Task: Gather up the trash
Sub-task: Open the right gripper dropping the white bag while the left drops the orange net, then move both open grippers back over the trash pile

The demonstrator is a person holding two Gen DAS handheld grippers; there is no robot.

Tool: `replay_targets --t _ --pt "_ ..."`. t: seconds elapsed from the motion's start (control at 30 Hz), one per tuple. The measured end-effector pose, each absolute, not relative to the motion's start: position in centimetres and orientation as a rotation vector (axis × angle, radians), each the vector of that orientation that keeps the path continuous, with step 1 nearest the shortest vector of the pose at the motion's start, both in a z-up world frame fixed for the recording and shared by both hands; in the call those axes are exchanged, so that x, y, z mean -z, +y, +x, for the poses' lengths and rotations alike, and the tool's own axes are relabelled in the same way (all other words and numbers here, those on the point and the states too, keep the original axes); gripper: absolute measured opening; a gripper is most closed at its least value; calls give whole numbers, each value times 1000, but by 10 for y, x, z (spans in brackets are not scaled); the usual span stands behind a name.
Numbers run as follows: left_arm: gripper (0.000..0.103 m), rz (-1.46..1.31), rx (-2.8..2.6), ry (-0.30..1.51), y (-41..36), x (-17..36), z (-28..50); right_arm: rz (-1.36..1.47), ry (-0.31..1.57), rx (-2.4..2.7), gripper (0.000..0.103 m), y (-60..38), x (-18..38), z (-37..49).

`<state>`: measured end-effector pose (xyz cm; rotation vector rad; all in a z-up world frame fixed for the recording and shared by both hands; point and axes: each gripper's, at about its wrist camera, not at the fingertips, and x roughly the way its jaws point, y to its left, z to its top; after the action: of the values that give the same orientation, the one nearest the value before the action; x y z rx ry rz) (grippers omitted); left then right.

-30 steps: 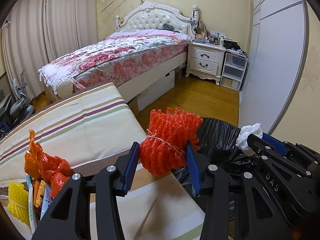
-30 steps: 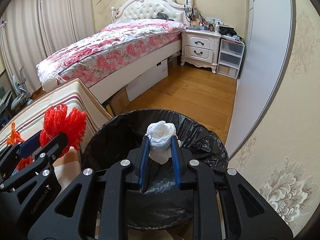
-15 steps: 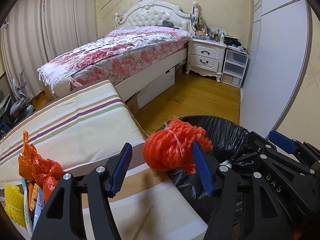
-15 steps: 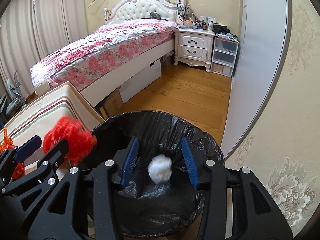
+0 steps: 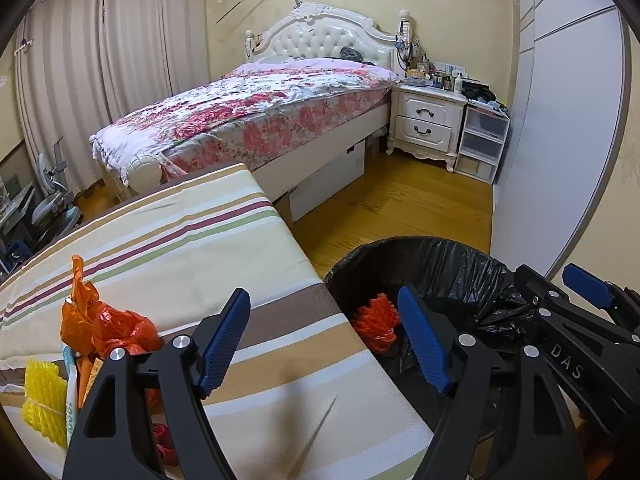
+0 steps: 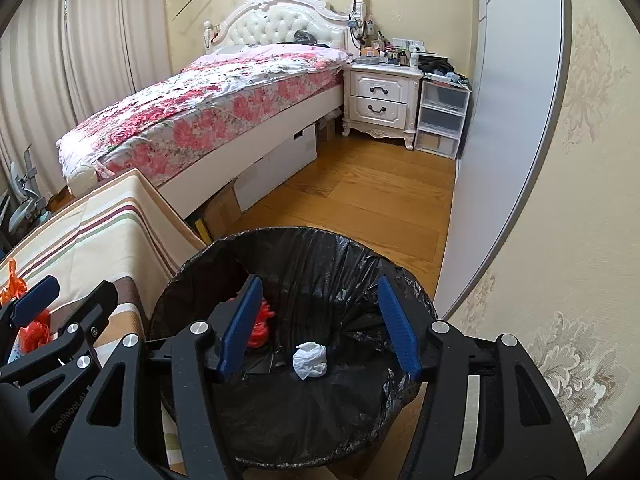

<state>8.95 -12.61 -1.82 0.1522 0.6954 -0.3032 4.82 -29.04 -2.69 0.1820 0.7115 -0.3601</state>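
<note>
Starting at the left, we still had trash waiting on the striped table: a yellow mesh at the near-left edge, an orange bag just beside it, with some wrappers tucked between them; none of it had moved in the last second. Our left gripper was spread wide and empty over the table's corner; a second ago it had pinched the red mesh, and half a second ago the mesh was dropping from its opening fingers; now the mesh lay inside the bin, against the left wall of the black liner. Further right, our right gripper hung over the bin's mouth, likewise spread and empty; the white wad it had held a second ago rested on the liner's bottom, apart from the red mesh. We judged two pieces collected and both grippers free; the table's pile remained. The red mesh looked a light, springy bundle; the wad looked like crumpled tissue.
</note>
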Motion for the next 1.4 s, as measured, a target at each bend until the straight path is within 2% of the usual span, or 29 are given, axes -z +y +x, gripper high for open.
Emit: replay_targets --t 0.6,0.87,1.4 --pt "75 63 110 686 -20 -11 62 107 703 181 60 -213 9 43" --pt "75 25 -5 710 43 -5 35 70 724 64 60 -163 9 26" --pt "75 -16 -139 753 120 18 -20 -34 757 -123 60 -79 15 -10"
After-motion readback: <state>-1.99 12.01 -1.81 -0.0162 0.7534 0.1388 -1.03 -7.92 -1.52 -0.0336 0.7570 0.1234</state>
